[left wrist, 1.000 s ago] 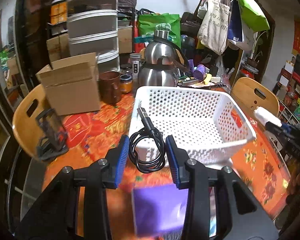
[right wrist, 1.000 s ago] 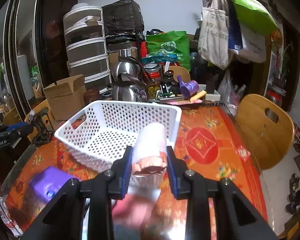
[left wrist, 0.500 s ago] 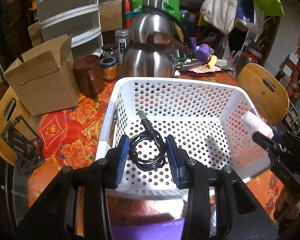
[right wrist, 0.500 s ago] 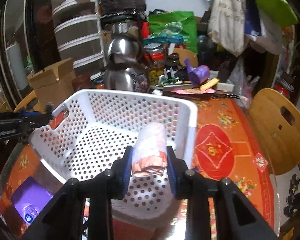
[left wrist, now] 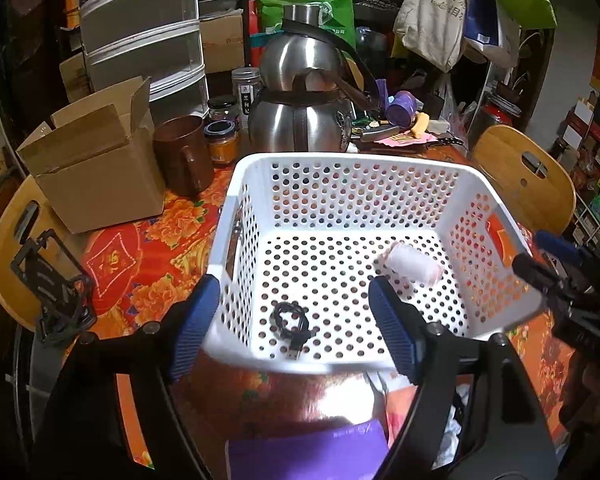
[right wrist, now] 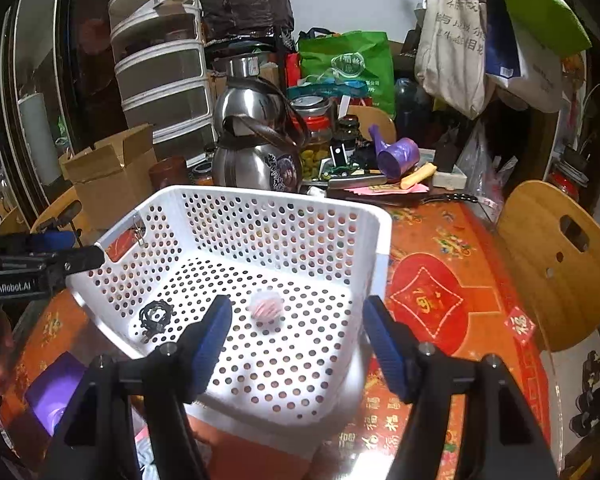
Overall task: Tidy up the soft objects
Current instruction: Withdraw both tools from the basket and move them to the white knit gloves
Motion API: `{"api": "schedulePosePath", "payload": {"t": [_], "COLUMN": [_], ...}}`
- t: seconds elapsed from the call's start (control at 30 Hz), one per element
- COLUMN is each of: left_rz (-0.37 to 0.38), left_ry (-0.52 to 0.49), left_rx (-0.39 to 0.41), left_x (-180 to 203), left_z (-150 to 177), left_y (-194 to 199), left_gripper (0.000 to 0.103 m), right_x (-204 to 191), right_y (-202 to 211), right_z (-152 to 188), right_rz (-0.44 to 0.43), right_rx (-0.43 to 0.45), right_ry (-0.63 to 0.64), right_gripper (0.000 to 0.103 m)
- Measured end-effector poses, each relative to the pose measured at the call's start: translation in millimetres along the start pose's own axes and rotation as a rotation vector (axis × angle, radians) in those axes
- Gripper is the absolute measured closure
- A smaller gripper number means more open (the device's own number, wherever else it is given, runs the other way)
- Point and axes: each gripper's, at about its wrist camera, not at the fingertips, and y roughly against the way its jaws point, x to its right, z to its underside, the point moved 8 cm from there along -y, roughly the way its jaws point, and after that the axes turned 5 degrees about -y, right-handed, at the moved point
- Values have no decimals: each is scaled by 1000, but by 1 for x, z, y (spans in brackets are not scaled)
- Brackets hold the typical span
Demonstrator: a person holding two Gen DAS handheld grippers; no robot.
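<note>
- The table (right wrist: 460, 240), covered in a red and orange flowered cloth, carries the white perforated basket (left wrist: 340, 168), the landmark for all that follows.
- Behind the basket stand two stacked steel kettles (left wrist: 300, 120); behind and to its left sit an open cardboard box (left wrist: 96, 168) and a brown mug (left wrist: 184, 156) with small jars just beside it.
- A wooden chair (right wrist: 556, 264) stands to the right of the basket, well apart from it.
- The left gripper (left wrist: 296, 332) hangs over the basket's near rim with its blue-padded fingers (left wrist: 196, 328) spread wide and nothing between them.
- The right gripper (right wrist: 296, 336) hangs over the basket's near right corner, its fingers (right wrist: 384, 348) likewise wide apart and empty.
- A purple packet (left wrist: 308, 452) lies on the table in front of the basket, under the left gripper.
- A rolled white and pink cloth (left wrist: 410, 264) lies on the basket floor toward the right wall, blurred in both views.
- A coiled black cable (left wrist: 292, 324) lies on the basket floor near the front left, apart from the cloth.
</note>
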Motion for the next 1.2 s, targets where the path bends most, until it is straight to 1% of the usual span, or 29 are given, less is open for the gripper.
{"api": "schedulePosePath", "payload": {"t": [0.2, 0.33, 0.43, 0.5, 0.63, 0.7, 0.77, 0.83, 0.9, 0.97, 1.03, 1.13, 1.2], "left_rz": [-10, 13, 10, 28, 35, 37, 42, 68, 69, 68, 84, 92, 94], "left_ry": [17, 36, 31, 39, 50, 34, 33, 40, 42, 33, 30, 14, 13], "left_rx": [7, 22, 37, 46, 82, 100, 113, 120, 131, 144, 143, 136, 126], "left_x": [-4, -3, 0, 2, 7, 14, 22, 30, 39, 49, 61, 76, 82], "left_z": [21, 39, 56, 69, 98, 114, 129, 146, 159, 171, 180, 193, 198], "left_y": [20, 37, 51, 61, 81, 92, 100, 107, 114, 118, 118, 113, 108], "left_gripper": [28, 27, 27, 27, 27, 27, 27, 27, 27, 27, 27, 27, 27], "right_x": [1, 1, 0, -1, -6, -9, -13, -18, -24, -31, -37, -41, -43], "right_y": [14, 21, 30, 38, 57, 68, 78, 86, 93, 101, 109, 113, 114], "right_z": [6, 16, 25, 33, 53, 65, 80, 93, 107, 121, 135, 151, 160], "right_rz": [2, -1, -4, -5, -16, -29, -47, -66, -69, -77, -75, -79, -100], "right_rx": [4, -6, -8, -1, 14, 25, 19, 17, 12, 8, 21, 21, 14], "right_ry": [1, -4, -8, -4, -2, -8, -21, -26, -16, 13, 33, 32, 27], "right_gripper": [35, 35, 35, 35, 35, 34, 34, 34, 34, 34, 34, 34, 34]}}
